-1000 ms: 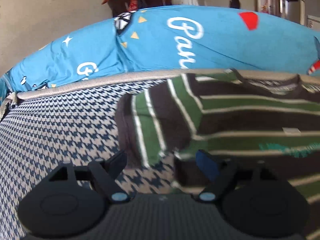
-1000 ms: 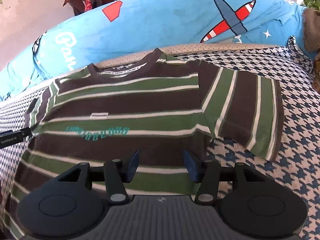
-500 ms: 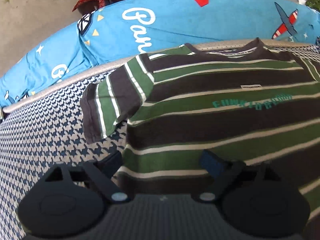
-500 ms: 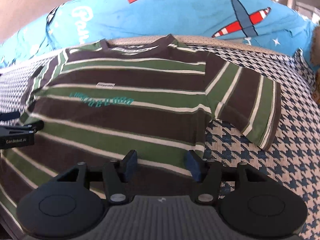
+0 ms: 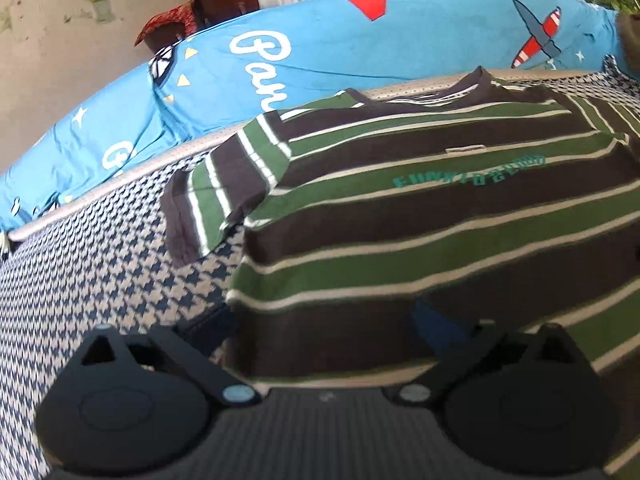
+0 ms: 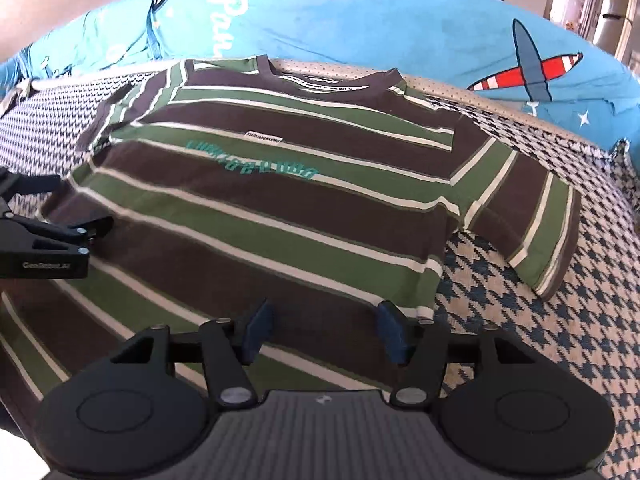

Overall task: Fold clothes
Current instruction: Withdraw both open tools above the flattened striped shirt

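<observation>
Both grippers' blue-padded fingers spread wide above the soft striped T-shirt lying flat on houndstooth cloth.

Striped t-shirt flat on houndstooth sheet; left gripper spread wide over shirt's lower-left edge.

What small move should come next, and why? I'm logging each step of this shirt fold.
Probably lower both grippers onto the hem and close. The striped T-shirt lies flat, front up, sleeves spread on the houndstooth cover. The left gripper and right gripper both hover over its lower part with jaws open, holding nothing, so a grasp seems to come before any fold.
</observation>
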